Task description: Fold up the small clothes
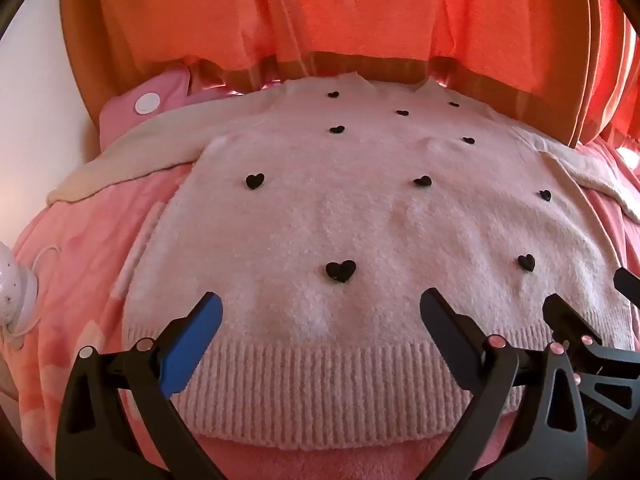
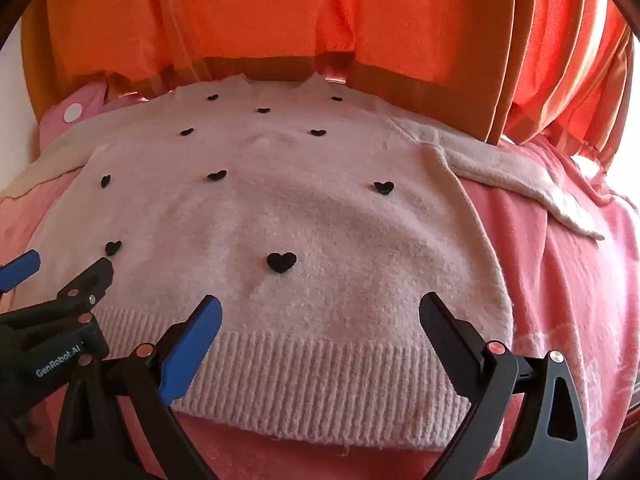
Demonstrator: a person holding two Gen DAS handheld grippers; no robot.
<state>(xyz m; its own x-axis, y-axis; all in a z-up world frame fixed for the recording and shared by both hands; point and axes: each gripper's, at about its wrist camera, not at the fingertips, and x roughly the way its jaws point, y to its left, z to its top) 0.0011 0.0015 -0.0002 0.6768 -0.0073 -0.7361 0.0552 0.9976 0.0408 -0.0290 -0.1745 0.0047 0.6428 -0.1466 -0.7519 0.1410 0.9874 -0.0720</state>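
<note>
The pale pink knitted sweater (image 1: pixel 360 220) with small black hearts was seen spread flat, front up, on a pink blanket (image 2: pixel 560 280), its ribbed hem (image 2: pixel 320 376) nearest the cameras and its neckline toward the orange curtain (image 1: pixel 320 12) behind. Both sleeves were laid out to the sides, the left sleeve (image 1: pixel 132 160) and the right sleeve (image 2: pixel 520 176) unfolded. No fold was visible anywhere on the garment, so the task was judged to be at its very start, with sleeves and body all left to be folded. The left tool (image 1: pixel 322 310) was held fully open over the hem, nothing gripped. The right tool (image 2: pixel 320 312) was likewise wide open and empty, just beside it. A pink polka-dot cushion (image 1: pixel 148 100) lay beyond.
</note>
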